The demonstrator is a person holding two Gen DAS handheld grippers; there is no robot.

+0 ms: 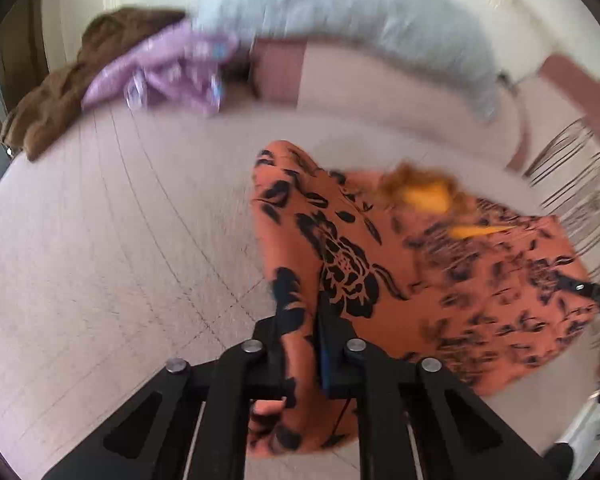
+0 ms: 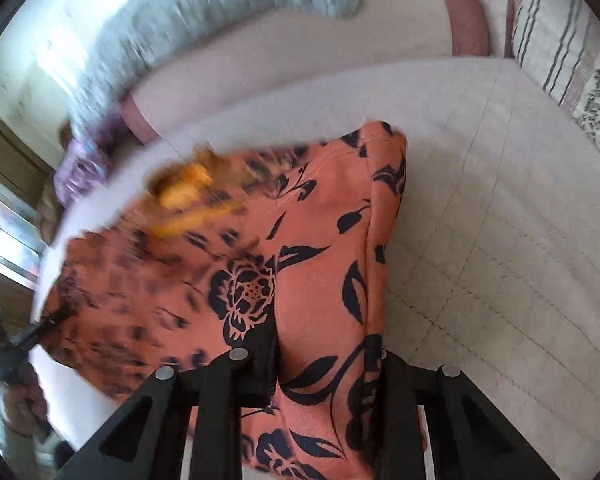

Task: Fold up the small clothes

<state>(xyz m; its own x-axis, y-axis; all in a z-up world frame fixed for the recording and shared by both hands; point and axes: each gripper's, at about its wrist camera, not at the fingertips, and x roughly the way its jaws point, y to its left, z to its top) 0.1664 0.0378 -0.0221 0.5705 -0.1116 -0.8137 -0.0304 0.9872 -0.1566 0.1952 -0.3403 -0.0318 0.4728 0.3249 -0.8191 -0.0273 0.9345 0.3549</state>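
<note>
Two grippers shared one garment: an orange floral-print piece (image 1: pixel 380 272), black flowers on it, held up over the pale quilted bed cover (image 1: pixel 120 240) with its far part still lying on it. The step in hand looked like the first fold, with both near corners lifted to be carried over the rest of the cloth.

The left gripper (image 1: pixel 300 328) was nearly closed, pinching a gathered edge of the fabric between its jaws. The right gripper (image 2: pixel 324 360) stood a little wider but likewise clamped on a thicker bunch of the same cloth, which draped down over its fingers.

The next move probably called for both corners to travel together, level and at even tension, so that the edge landed square on the far side; only then should the jaws let go. Much of the garment's middle was blurred, so how flat it lay could not be told.

At the far edge of the bed lay a lilac garment (image 1: pixel 168 72) and a brown one (image 1: pixel 60 92), well apart from the work.
</note>
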